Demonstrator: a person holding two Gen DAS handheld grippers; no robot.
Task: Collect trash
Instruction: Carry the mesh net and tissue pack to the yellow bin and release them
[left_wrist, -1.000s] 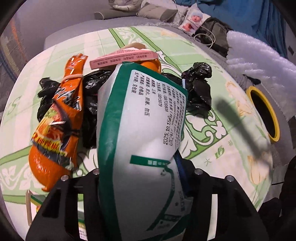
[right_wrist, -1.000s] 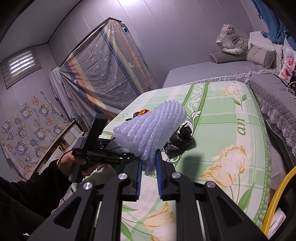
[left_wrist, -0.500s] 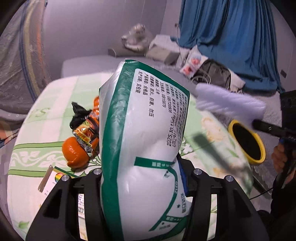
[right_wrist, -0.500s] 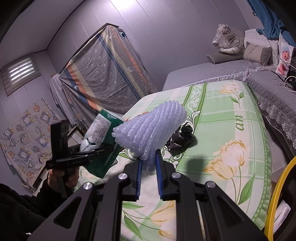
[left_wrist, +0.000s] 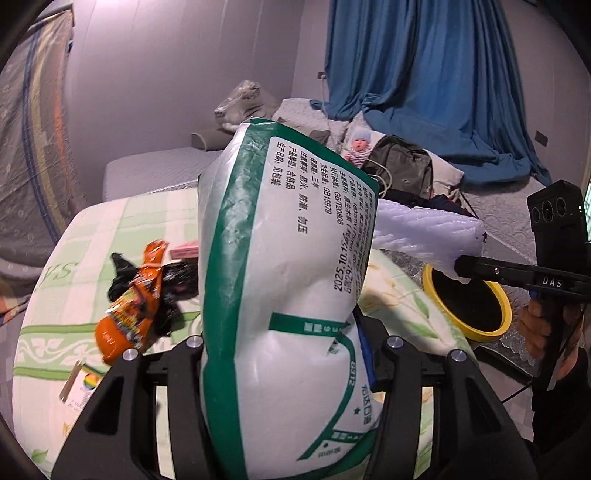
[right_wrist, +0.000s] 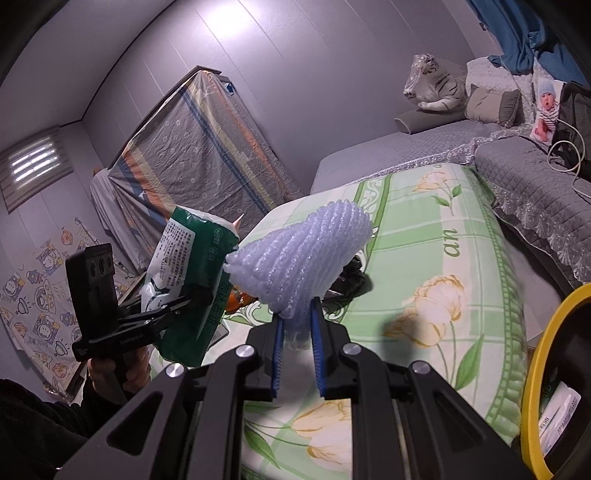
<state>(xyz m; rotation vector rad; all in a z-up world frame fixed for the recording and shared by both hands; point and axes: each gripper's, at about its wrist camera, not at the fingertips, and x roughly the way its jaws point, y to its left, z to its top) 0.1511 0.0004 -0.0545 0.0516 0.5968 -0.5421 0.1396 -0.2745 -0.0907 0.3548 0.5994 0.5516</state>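
Observation:
My left gripper is shut on a white and green plastic bag and holds it upright above the table; the bag also shows in the right wrist view. My right gripper is shut on a white foam net sleeve, held in the air; the sleeve shows in the left wrist view over the yellow-rimmed bin. An orange snack wrapper and a black plastic bag lie on the table.
The table has a green floral cloth. The bin's yellow rim stands at the table's right edge. A pink box and a flat card lie on the cloth. A grey sofa with a backpack stands behind.
My left gripper has lifted the white and green bag up off the table and swung toward the bin. The right gripper with the foam sleeve has stayed nearly still.

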